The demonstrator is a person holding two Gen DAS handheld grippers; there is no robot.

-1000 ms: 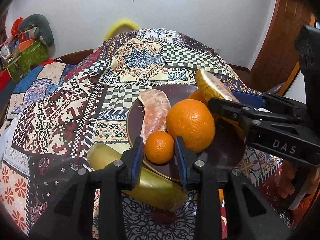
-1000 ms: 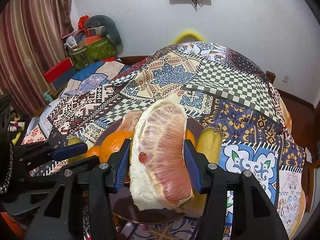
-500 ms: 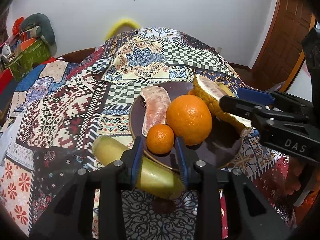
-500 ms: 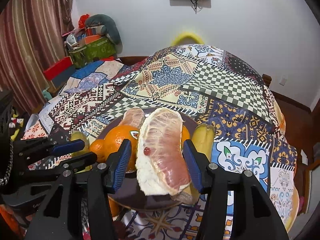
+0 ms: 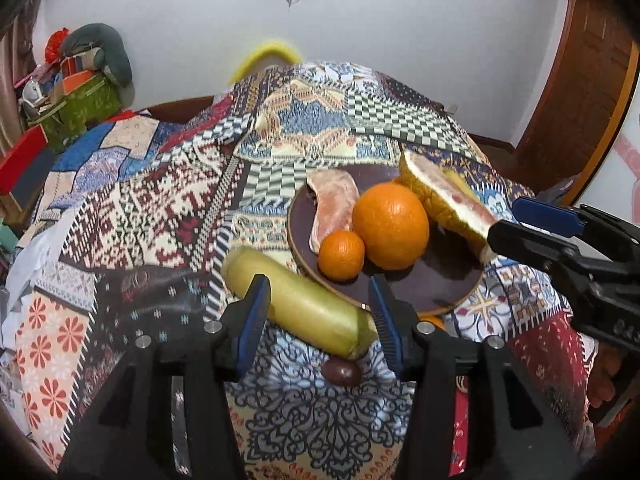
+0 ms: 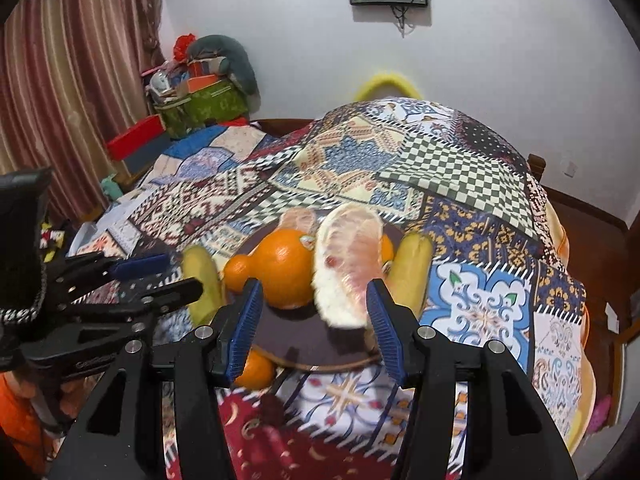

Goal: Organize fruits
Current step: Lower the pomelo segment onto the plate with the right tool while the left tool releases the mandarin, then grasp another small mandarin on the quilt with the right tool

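A dark brown plate [image 5: 420, 292] on the patchwork cloth holds a small orange [image 5: 341, 256], a big orange [image 5: 390, 226], a peeled pomelo segment [image 5: 334, 206] and a pomelo wedge [image 5: 444, 204] with its rind. My left gripper [image 5: 320, 312] sits back from the plate's near rim. Its jaws are opening, no pad touches fruit, and a yellow-green fruit [image 5: 304, 304] lies on the cloth across the gap. My right gripper [image 6: 314, 316] is open just short of the pomelo wedge [image 6: 348, 268], which rests on the plate [image 6: 288, 332] against the big orange [image 6: 286, 272].
A second yellow fruit [image 6: 412, 268] lies along the plate's right side. Another orange [image 6: 254, 370] and a small dark fruit [image 5: 342, 372] sit on the cloth by the near rim. Boxes and bags are piled at the far left [image 5: 80, 92]. A person's hand [image 5: 600, 376] holds the right gripper.
The left jaws opened off the small orange and drew back, leaving it on the plate. The right gripper pulled back from the pomelo wedge, which now rests on the plate.
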